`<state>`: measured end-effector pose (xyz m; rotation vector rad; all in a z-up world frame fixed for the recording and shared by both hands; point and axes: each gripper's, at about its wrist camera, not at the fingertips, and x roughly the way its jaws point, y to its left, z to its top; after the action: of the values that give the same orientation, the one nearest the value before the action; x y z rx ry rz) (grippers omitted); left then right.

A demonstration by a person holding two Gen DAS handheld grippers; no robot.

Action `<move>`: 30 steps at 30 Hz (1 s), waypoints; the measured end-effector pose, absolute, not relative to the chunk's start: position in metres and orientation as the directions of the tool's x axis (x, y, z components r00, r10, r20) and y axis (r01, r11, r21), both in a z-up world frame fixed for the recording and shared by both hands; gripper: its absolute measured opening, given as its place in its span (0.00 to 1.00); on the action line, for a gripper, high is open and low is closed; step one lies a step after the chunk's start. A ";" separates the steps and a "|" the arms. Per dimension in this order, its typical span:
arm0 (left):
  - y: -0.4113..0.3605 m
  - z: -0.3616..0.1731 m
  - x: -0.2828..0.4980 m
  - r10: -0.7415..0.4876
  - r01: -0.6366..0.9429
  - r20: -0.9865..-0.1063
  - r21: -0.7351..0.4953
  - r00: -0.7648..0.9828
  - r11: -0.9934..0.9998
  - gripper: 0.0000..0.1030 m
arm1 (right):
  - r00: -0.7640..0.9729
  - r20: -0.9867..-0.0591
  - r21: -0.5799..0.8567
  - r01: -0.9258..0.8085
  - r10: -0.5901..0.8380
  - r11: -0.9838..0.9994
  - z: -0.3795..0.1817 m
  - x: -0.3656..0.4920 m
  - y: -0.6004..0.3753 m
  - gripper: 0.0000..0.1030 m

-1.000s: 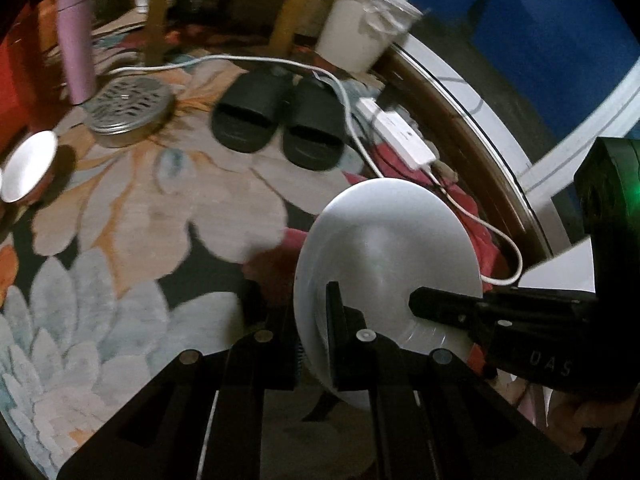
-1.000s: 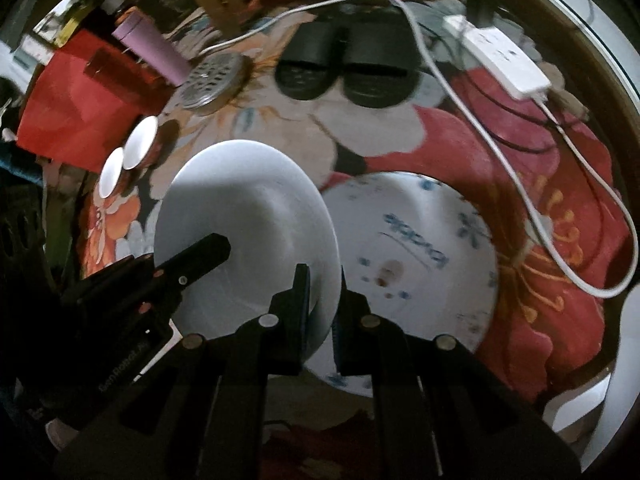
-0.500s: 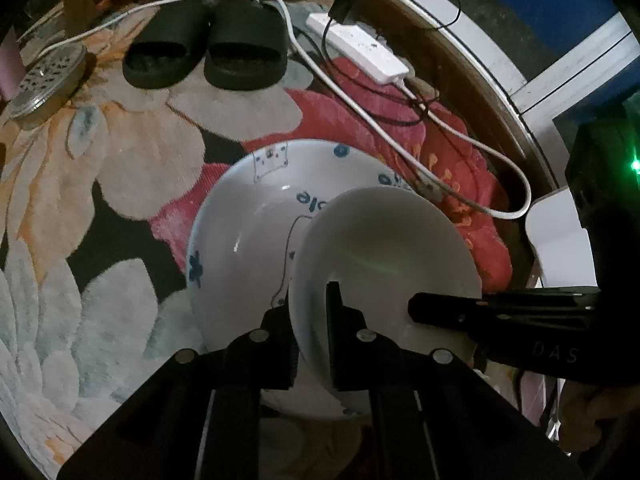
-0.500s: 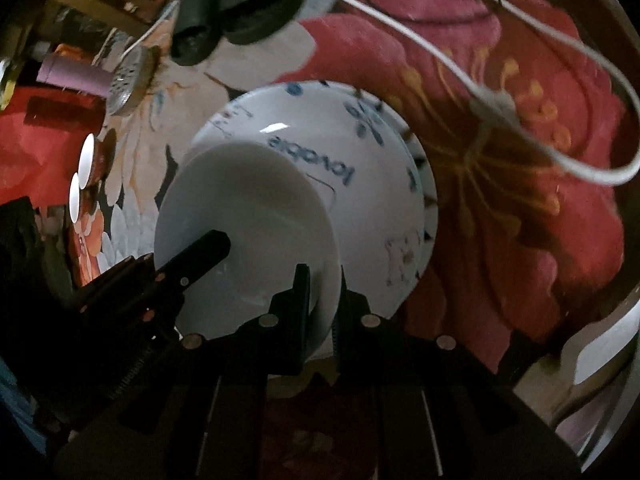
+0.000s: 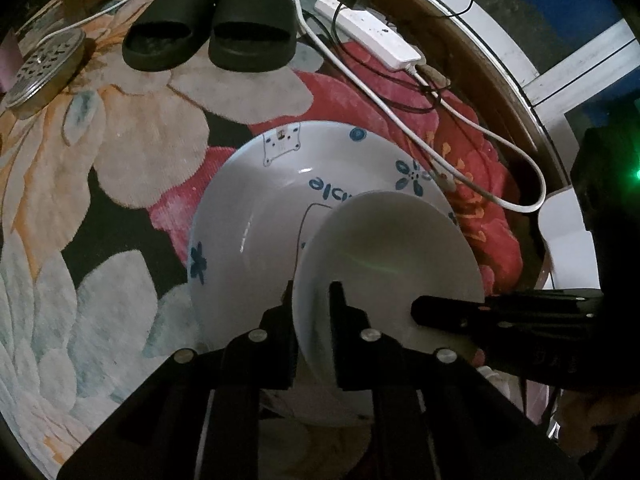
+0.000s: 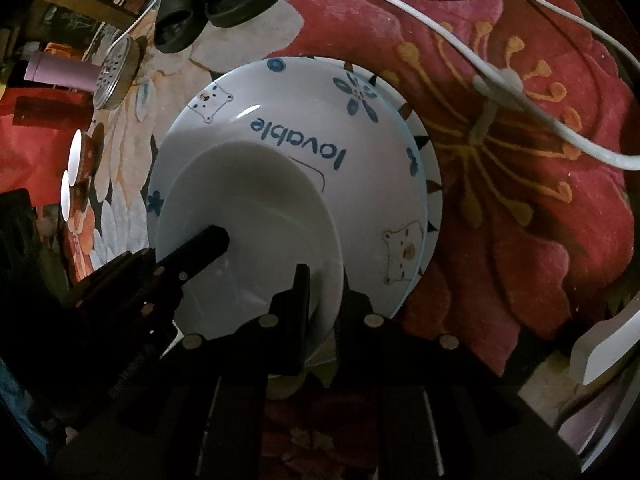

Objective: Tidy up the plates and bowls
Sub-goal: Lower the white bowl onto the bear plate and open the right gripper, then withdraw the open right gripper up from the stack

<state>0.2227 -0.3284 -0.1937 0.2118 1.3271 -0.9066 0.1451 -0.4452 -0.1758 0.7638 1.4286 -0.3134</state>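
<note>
A second ago the plain white bowl hung in the air over the flowered rug, gripped at opposite sides of its rim by both tongs, with the patterned bowl off to one side; now it has come down into that larger, blue-printed bowl and sits inside it, toward the near side, leaning slightly rather than lying level. The patterned bowl itself rests on a plate whose spotted edge peeks out beyond it in the right wrist view, so a stack is forming on the rug: plate, big bowl, small bowl. The left tongs straddle the white bowl's rim and have just been opening: a thin gap now shows between the pads and the rim, so that side looks released with the rim between the fingers. The right tongs are clamped shut on the opposite part of the rim, one finger inside the bowl and one outside. This suggests the placing step is nearly finished: once the right tongs also let go and both lift clear, the white bowl should settle flat in the bigger one. The main risk is dragging the rim sideways while withdrawing, which could tip the small bowl or shift the stack. Two small cups and a perforated metal lid wait farther off on the rug, beside a pair of black slippers and a white cable.
</note>
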 end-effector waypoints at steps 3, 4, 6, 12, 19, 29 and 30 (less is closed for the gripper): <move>-0.325 -0.189 0.224 -0.465 0.666 -0.885 -0.358 -0.020 0.654 0.59 | 0.157 -0.959 0.282 0.623 0.236 0.730 -0.174 0.144 -0.447 0.12; -0.323 -0.187 0.225 -0.478 0.665 -0.878 -0.370 -0.022 0.649 0.62 | 0.155 -0.960 0.277 0.620 0.231 0.734 -0.173 0.144 -0.446 0.12; -0.322 -0.184 0.225 -0.489 0.663 -0.872 -0.381 -0.025 0.644 0.68 | 0.158 -0.962 0.272 0.617 0.223 0.738 -0.171 0.145 -0.447 0.12; -0.307 -0.167 0.232 -0.536 0.644 -0.844 -0.414 -0.008 0.643 0.82 | 0.170 -0.968 0.250 0.604 0.184 0.757 -0.159 0.145 -0.448 0.37; -0.277 -0.150 0.245 -0.565 0.620 -0.821 -0.398 0.088 0.676 0.98 | 0.242 -0.967 0.212 0.569 0.085 0.795 -0.132 0.152 -0.448 0.68; -0.250 -0.155 0.262 -0.514 0.571 -0.843 -0.347 0.158 0.744 0.98 | 0.255 -0.967 0.171 0.569 0.025 0.804 -0.129 0.158 -0.442 0.93; -0.249 -0.155 0.263 -0.513 0.570 -0.844 -0.346 0.159 0.745 0.98 | 0.253 -0.967 0.170 0.569 0.025 0.804 -0.130 0.158 -0.441 0.93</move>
<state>0.2628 -0.2493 -0.1549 0.0574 1.1803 -0.7747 0.1581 -0.4415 -0.1295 0.5567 1.2757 -0.3969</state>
